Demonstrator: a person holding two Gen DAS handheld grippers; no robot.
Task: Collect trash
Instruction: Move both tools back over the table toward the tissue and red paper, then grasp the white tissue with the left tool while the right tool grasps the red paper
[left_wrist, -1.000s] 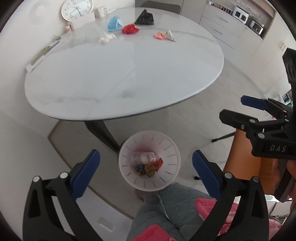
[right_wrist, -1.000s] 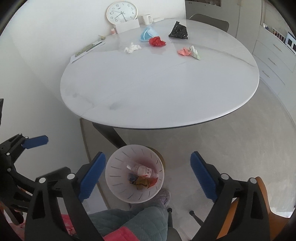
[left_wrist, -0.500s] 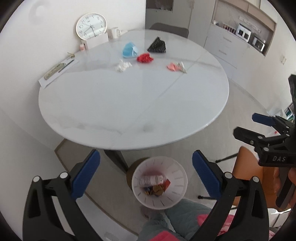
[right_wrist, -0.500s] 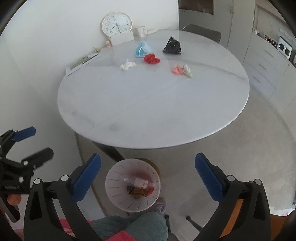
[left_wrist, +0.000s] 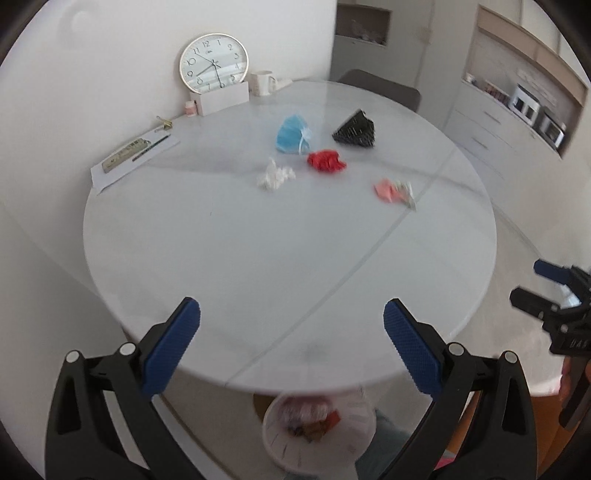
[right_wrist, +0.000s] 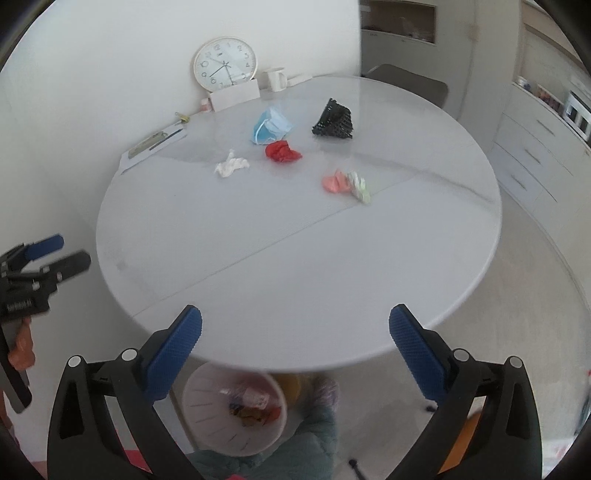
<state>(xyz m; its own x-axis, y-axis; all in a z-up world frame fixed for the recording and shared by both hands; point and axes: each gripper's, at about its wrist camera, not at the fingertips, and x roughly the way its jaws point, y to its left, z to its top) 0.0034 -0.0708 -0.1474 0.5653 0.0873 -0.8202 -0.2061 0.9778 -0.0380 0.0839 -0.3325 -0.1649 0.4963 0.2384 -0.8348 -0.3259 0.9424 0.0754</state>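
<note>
Right now the trash sits in a bunch on the far side of the worktop (right_wrist: 258, 258), near the clock (right_wrist: 225, 63): a blue mask (right_wrist: 271, 124), a red wad (right_wrist: 282, 151), a white tissue (right_wrist: 231, 167), a pink wrapper (right_wrist: 334, 181) and a black net (right_wrist: 333, 120). The bin (right_wrist: 207, 413) waits on the floor under the near edge of the worktop, far from the clock, so things can drop in. The left gripper (left_wrist: 291, 341) and right gripper (right_wrist: 295, 345) are both wide open and hold nothing, likely so they can grab a piece.

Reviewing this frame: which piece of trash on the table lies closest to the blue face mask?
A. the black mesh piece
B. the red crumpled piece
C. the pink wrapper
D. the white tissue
B: the red crumpled piece sits right beside the blue face mask, while the white tissue, black mesh piece and pink wrapper lie farther off.
</note>
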